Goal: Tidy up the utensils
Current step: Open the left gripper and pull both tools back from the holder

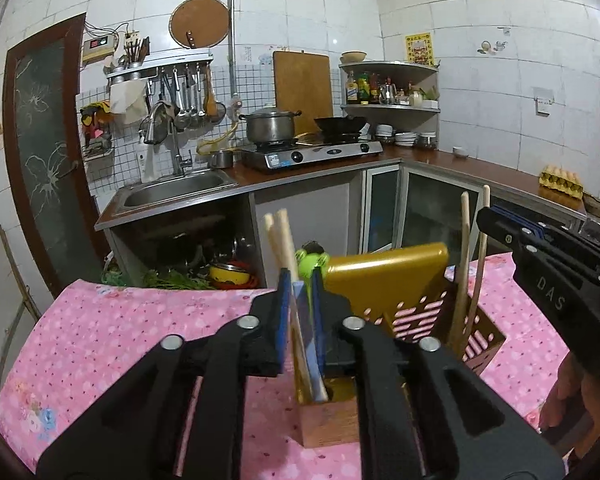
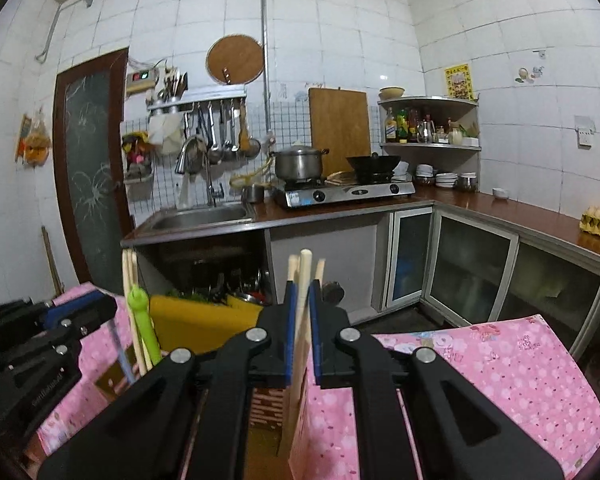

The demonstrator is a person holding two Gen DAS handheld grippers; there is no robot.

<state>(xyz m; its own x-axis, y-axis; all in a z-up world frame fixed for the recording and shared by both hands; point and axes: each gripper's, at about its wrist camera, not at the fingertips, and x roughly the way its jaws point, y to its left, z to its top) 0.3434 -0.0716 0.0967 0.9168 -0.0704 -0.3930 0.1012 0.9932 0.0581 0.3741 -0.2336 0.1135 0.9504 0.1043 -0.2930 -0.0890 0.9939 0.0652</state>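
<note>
**Both jaws down at the utensil holder, chopsticks in each**

Your left gripper (image 1: 300,280) has a pair of wooden chopsticks (image 1: 278,240), a green-handled utensil (image 1: 309,265) and a bluish flat piece sitting between its jaws. The jaws stand only a little apart, and I can't tell for sure whether the pads are pressing on any of it. The lower ends of those sticks drop into a slot of the wooden holder (image 1: 328,420) right below the jaws.

Your right gripper (image 2: 302,300) is pinching light wooden chopsticks (image 2: 305,268), jaws pressed close on them, tips poking up above the pads. Their lower ends run down along the holder's slotted compartment just under the jaws.

Just beyond the left jaws, the gold slotted part (image 1: 384,276) of the holder stands with two more sticks (image 1: 466,248) leaning in it, near the right gripper's tip.

All of it sits on the pink floral surface (image 1: 140,320). Well beyond both jaws are the sink (image 1: 180,188), stove (image 1: 320,152) and corner shelf (image 1: 392,84).
</note>
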